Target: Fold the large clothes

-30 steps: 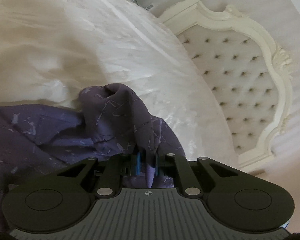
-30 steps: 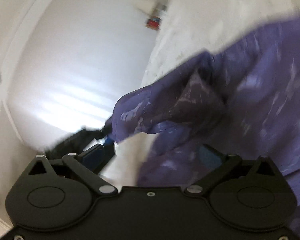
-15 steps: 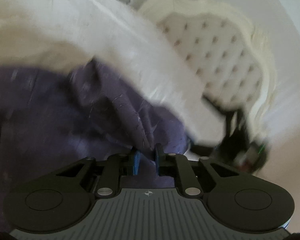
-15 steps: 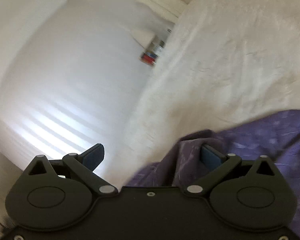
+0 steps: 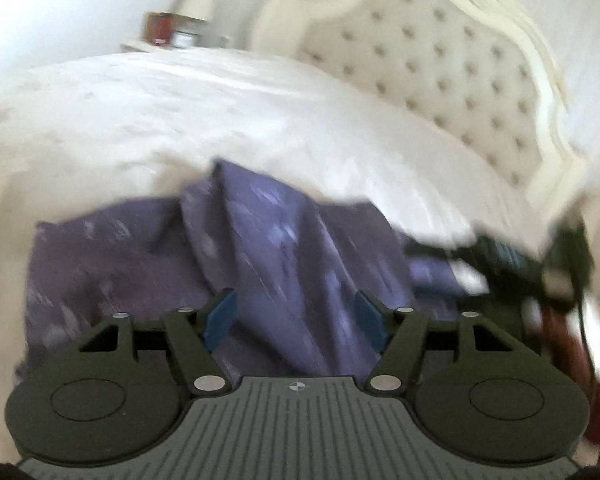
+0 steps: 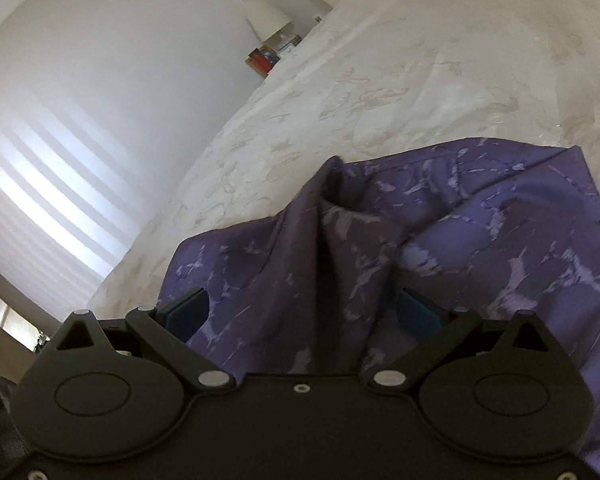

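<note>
Our left tongs [image 5: 296, 316] now gape wide, having let go the purple garment [image 5: 276, 248]; our right tongs [image 6: 302, 316] stay wide too. The cloth lies rumpled at twelve o'clock on the white bed [image 6: 400, 80], so we judge this fold laid.

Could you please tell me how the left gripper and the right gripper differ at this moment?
The left gripper has a ribbed grey body; the right gripper has a smooth black one. The left faces the tufted headboard; the right faces the white wall beside the bed. Both have jaws wide open, with a raised ridge of the purple garment between the blue pads.
</note>
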### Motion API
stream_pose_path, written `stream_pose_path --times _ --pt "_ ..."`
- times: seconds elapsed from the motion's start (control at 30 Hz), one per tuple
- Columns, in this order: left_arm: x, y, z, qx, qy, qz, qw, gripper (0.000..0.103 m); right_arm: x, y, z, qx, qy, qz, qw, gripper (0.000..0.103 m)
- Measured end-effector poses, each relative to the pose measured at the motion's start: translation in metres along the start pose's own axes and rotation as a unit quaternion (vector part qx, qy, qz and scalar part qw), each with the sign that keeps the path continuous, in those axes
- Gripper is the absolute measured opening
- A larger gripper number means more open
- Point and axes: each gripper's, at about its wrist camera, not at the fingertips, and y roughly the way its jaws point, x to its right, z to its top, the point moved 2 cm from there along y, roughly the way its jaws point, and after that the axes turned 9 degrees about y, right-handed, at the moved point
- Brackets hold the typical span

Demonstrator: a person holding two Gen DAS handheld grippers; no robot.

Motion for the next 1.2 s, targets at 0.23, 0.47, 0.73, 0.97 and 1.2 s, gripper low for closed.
stream_pose_path --times 0.23,0.47,0.73,0.97,1.2 --pt "-0.03 0.052 0.02 -0.026 -0.076 0.027 0.9964 0.063 -0.014 0.005 -0.014 -0.009 -0.03 -0.019 0.999 0.101" --pt "-0.01 0.036 0.014 0.012 -0.085 -0.005 0.9963 0.006 -0.03 -0.005 -0.006 0.013 -0.112 -0.062 0.992 0.025" --pt "-0.018 0.047 -0.034 -0.018 -0.037 0.043 0.9982 0.02 0.018 -0.005 -0.011 0.02 -0.084 -0.087 0.992 0.053" --pt "-0.038 0.045 -0.061 0.045 -0.047 0.0 0.9979 0.02 0.022 0.0 -0.042 0.066 -0.165 -0.059 0.982 0.069" --pt "-0.026 0.047 -0.059 0.041 -0.03 0.018 0.9985 0.021 0.013 -0.007 -0.039 0.077 -0.168 -0.062 0.981 0.076"
